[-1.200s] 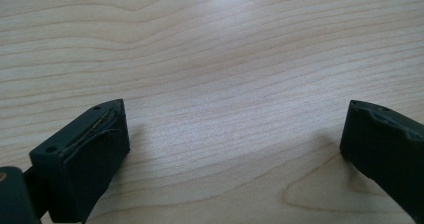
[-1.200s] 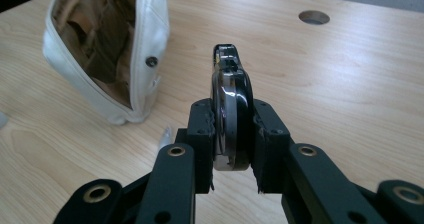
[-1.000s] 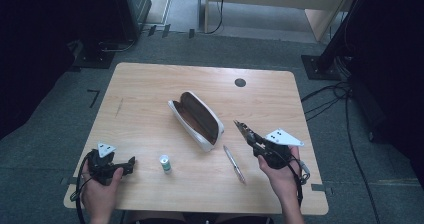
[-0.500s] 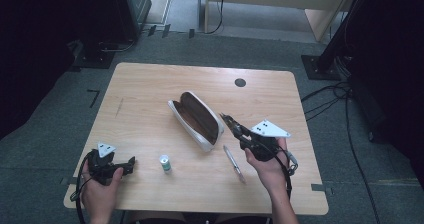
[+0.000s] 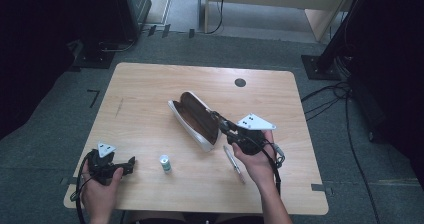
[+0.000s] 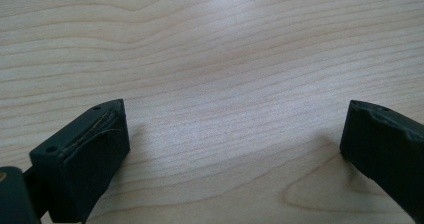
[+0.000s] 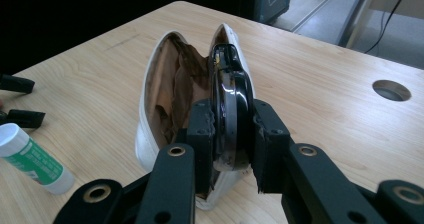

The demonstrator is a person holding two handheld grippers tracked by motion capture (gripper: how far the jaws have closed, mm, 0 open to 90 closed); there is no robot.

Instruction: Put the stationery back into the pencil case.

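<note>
An open white pencil case [image 5: 192,118] with a brown lining lies slantwise in the middle of the wooden table [image 5: 150,89]. My right gripper [image 5: 221,122] is shut on a glossy black object [image 7: 231,109], held edge-on just over the near end of the pencil case [image 7: 165,94]; I cannot tell what the object is. The right gripper [image 7: 232,118] pinches it from both sides. My left gripper [image 5: 128,165] rests near the front left corner. The left gripper [image 6: 235,134] stands open over bare wood. Its jaws also show far off [image 7: 17,100].
A green-and-white glue stick [image 5: 165,163] [image 7: 31,159] lies between the two hands. A pen [image 5: 234,165] lies on the table under the right hand. A round cable hole [image 5: 240,82] [image 7: 391,90] sits near the far edge. Dark floor and stands surround the table.
My right gripper has carried the black object leftward and a little up, from beside the pen to the near end of the pencil case. The left gripper has stayed put.
</note>
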